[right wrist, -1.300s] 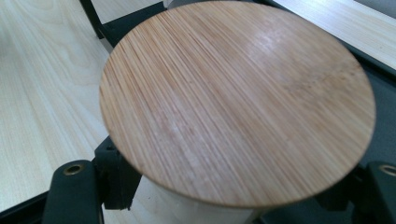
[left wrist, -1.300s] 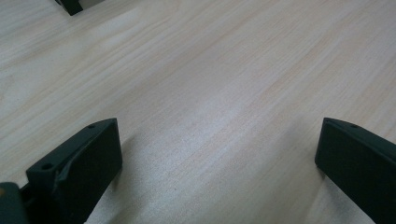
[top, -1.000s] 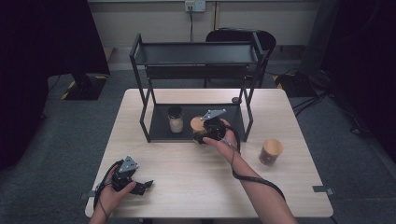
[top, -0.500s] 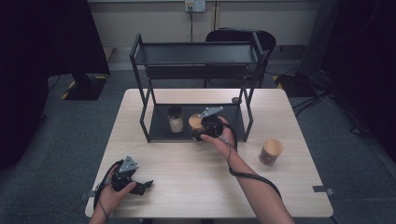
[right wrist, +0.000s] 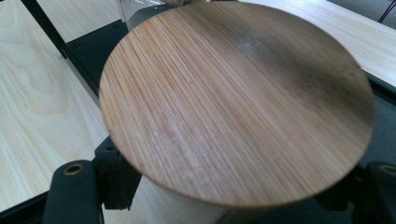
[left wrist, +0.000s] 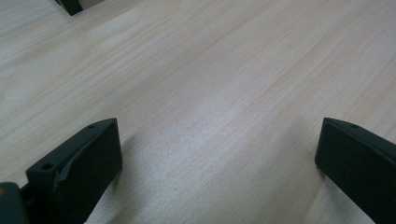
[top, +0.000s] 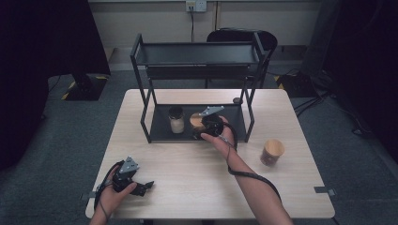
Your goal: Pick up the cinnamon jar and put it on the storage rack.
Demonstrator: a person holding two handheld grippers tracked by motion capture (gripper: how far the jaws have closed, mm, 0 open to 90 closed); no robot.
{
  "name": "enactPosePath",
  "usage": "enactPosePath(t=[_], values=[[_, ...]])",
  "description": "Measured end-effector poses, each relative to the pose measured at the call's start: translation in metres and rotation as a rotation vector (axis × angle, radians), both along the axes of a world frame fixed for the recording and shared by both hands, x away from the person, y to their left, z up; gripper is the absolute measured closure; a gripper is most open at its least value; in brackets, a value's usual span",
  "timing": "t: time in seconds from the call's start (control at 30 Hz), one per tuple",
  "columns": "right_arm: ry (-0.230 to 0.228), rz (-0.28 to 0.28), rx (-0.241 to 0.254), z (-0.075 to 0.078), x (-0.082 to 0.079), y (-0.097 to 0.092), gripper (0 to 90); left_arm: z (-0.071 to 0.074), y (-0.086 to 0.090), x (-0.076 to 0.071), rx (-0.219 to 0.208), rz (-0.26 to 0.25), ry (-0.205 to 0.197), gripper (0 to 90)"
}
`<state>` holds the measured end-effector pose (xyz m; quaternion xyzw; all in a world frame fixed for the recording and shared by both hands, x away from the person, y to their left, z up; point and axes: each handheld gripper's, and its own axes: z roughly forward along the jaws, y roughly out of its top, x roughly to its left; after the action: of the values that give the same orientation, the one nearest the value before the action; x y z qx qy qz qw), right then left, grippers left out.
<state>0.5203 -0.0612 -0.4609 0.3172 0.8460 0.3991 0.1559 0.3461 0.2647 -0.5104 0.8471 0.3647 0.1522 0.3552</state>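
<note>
A jar with a round bamboo lid [top: 196, 120] [right wrist: 233, 102] is at the front of the black rack's bottom shelf [top: 162, 134]. My right gripper [top: 201, 128] [right wrist: 224, 207] is shut on it, one jaw on each side of the body just under the lid. Whether the jar rests on the shelf or hangs just above it I cannot tell. My left gripper [top: 141, 186] [left wrist: 219, 163] lies low over the table's front left corner. Its jaws stand wide apart with only bare wood between them.
On the same shelf, just left of the held jar, stands a dark-lidded jar [top: 176, 119] of pale contents. Another bamboo-lidded jar [top: 272, 151] stands on the table at the right. The rack's uprights [top: 248, 110] and upper shelf [top: 197, 52] frame the opening.
My right gripper has edged slightly left and farther in toward the shelf with the jar. The left gripper has stayed where it was.
</note>
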Motion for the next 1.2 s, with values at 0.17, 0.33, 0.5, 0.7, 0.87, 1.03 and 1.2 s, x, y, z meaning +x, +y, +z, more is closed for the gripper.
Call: enactPosePath(t=[0.17, 0.33, 0.5, 0.7, 0.87, 1.03, 1.2], values=[[-0.002, -0.01, 0.004, -0.001, 0.002, 0.002, 25.0, 0.0, 0.0, 0.0, 0.0, 0.0, 0.0, 0.2], [-0.005, -0.016, 0.002, -0.001, 0.005, 0.004, 25.0, 0.0, 0.0, 0.0, 0.0, 0.0, 0.0, 0.2], [-0.013, -0.022, -0.008, -0.003, 0.007, 0.005, 25.1, 0.0, 0.0, 0.0, 0.0, 0.0, 0.0, 0.2], [-0.021, -0.039, -0.003, -0.006, 0.01, 0.005, 25.0, 0.0, 0.0, 0.0, 0.0, 0.0, 0.0, 0.2], [-0.022, -0.049, 0.001, -0.007, 0.013, 0.006, 25.1, 0.0, 0.0, 0.0, -0.001, 0.001, 0.001, 0.2], [-0.023, -0.057, -0.004, -0.008, 0.017, 0.006, 25.1, 0.0, 0.0, 0.0, -0.002, 0.001, 0.001, 0.2], [-0.029, -0.067, -0.008, -0.009, 0.021, 0.007, 25.0, 0.0, 0.0, 0.0, -0.002, 0.001, 0.001, 0.2]])
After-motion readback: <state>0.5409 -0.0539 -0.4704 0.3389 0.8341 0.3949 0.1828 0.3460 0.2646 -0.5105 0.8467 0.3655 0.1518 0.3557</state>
